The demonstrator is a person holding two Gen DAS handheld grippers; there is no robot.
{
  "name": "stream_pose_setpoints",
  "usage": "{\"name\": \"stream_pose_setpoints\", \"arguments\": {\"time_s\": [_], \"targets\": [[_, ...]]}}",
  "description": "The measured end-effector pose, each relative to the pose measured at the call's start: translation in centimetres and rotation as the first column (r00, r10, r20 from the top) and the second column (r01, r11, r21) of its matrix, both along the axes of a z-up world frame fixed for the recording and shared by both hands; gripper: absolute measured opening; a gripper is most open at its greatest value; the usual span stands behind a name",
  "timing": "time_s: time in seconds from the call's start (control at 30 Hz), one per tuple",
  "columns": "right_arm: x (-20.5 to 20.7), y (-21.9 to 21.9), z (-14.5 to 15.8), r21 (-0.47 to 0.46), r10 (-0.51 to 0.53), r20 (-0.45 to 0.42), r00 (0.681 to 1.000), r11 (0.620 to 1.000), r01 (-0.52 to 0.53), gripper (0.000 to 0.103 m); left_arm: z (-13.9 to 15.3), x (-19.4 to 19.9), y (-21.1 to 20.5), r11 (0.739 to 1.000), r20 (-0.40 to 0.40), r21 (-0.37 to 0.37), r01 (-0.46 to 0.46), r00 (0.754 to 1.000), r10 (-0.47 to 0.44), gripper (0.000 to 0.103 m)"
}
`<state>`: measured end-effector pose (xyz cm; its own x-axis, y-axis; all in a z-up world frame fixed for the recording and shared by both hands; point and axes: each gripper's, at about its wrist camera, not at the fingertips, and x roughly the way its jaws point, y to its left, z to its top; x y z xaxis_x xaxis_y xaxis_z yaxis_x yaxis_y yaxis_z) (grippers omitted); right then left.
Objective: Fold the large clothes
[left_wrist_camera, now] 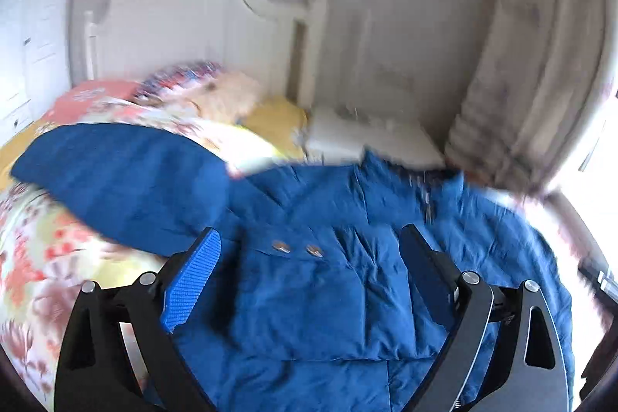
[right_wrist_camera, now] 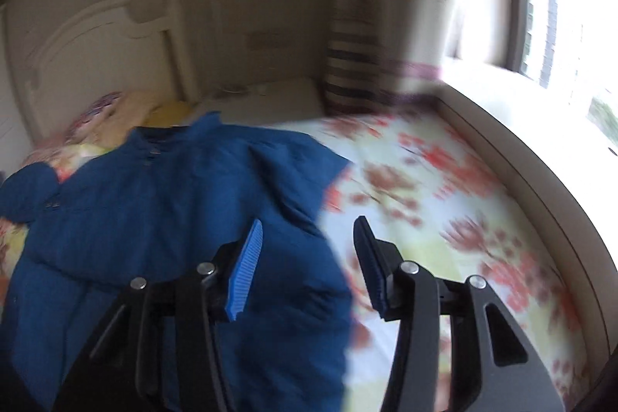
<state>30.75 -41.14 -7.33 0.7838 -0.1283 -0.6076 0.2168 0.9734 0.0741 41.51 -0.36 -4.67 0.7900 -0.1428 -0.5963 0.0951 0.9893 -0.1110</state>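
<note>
Across the lower middle of both views, a blue jacket (left_wrist_camera: 309, 296) lies spread on a floral bedspread (right_wrist_camera: 444, 203). At upper left stand a white headboard (left_wrist_camera: 185, 26) and pillows (left_wrist_camera: 181, 80), with a nightstand (left_wrist_camera: 367, 138) and curtain (left_wrist_camera: 533, 64) to the right. Left gripper (left_wrist_camera: 309, 277) hangs wide open above the jacket, nothing held. Right gripper (right_wrist_camera: 309, 265) is also parted and empty, over the jacket's edge.

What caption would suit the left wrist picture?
Open left gripper hovers over a blue padded jacket spread on a floral bedspread.
</note>
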Motion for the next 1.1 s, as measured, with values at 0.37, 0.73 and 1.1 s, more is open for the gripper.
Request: {"name": "stream_pose_setpoints", "arguments": {"time_s": [0.37, 0.73, 1.1], "targets": [[4.8, -1.6, -5.1, 0.225, 0.008, -0.174, 0.985, 0.974, 0.032, 0.039, -7.6, 3.9, -1.7, 0.989, -0.230, 0.116, 0.088, 0.971, -0.060, 0.092], [12.5, 0.1, -2.2, 0.085, 0.084, -0.134, 0.987, 0.994, -0.073, 0.044, -8.0, 4.3, -1.8, 0.993, -0.220, 0.084, 0.081, 0.974, -0.061, 0.092], [14.4, -0.3, -0.4, 0.112, 0.012, -0.109, 0.994, 0.994, 0.000, 0.061, -8.0, 4.4, -1.7, 0.994, -0.221, 0.080, 0.078, 0.974, -0.059, 0.092]]}}
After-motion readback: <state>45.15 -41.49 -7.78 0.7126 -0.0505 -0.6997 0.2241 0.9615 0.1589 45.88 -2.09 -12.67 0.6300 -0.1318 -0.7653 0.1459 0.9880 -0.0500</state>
